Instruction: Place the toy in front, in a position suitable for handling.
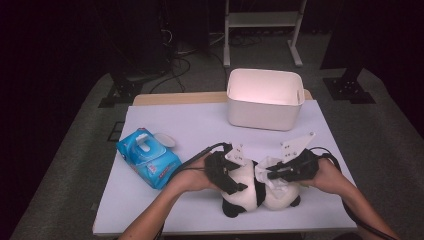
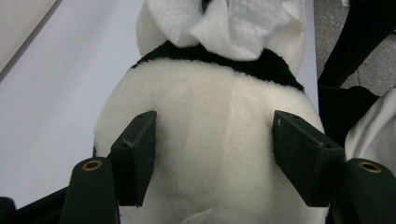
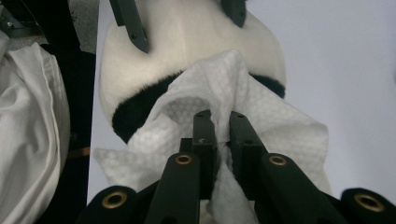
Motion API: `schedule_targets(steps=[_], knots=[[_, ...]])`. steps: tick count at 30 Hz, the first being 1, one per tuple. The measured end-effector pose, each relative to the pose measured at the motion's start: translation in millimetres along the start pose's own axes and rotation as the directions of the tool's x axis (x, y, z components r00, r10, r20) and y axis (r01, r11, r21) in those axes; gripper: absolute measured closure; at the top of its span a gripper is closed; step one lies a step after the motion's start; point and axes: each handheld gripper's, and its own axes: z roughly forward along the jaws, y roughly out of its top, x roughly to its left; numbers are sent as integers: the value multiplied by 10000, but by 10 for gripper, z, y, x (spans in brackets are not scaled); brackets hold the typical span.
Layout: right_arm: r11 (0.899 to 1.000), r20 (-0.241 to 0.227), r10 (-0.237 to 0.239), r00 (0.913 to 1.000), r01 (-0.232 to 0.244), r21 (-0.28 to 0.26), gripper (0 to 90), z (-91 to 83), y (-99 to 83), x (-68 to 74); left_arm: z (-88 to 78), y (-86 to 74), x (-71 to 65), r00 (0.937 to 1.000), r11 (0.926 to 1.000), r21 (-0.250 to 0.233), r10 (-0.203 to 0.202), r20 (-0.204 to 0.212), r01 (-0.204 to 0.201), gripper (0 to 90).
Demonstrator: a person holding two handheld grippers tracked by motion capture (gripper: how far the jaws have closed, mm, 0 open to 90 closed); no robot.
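A black-and-white panda plush [image 1: 244, 199] lies on the white table [image 1: 190, 125] near its front edge. My left gripper [image 1: 239, 186] comes in from the left and is shut on the plush; in the left gripper view its two pads press into the sides of the white body [image 2: 210, 140]. My right gripper [image 1: 270, 175] comes from the right, shut on a crumpled white wipe [image 1: 266, 168]. In the right gripper view the wipe [image 3: 224, 88] is pinched between the jaws and lies against the plush's black band [image 3: 135, 112]. The wipe [image 2: 233, 23] also shows in the left gripper view.
A white tub [image 1: 265, 97] stands at the back of the table, right of centre. A blue pack of wipes [image 1: 147, 157] with its flap open lies to the left, a small white lid [image 1: 165, 140] beside it. The person's white clothing [image 3: 28, 116] hangs near the table's front edge.
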Motion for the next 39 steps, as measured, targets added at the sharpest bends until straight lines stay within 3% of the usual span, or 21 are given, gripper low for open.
schedule_targets(steps=[9, 12, 15, 24, 28, 33, 39], knots=[[9943, 380, 1065, 9936, -1063, -54, 818, -326, -430, -35, 9, 43, -95, 9992, 9994, 78, 350, -196, -349, 339], [9926, 507, 1212, 9913, -1210, -71, 817, -388, -503, -69, 5, 51, -114, 9987, 9989, 200, 420, -287, -414, 339], [9927, 456, 1206, 9917, -1204, -59, 816, -372, -461, -95, 1, 50, -137, 9983, 9986, 285, 452, -367, -441, 339], [9988, 16, 432, 9991, -432, 210, 817, -95, -34, -238, -4, 50, -170, 9967, 9973, 354, 666, -464, -650, 340], [9985, -108, 387, 9992, -383, 395, 816, 0, 76, -312, -1, 38, -175, 9963, 9974, 307, 661, -542, -645, 340], [9971, -82, 725, 9973, -722, 247, 816, -45, -1, -356, 2, 41, -176, 9961, 9972, 299, 700, -546, -684, 342], [9929, 343, 1186, 9923, -1190, 79, 816, -218, -273, -372, 3, 39, -173, 9965, 9975, 288, 653, -522, -638, 342]])
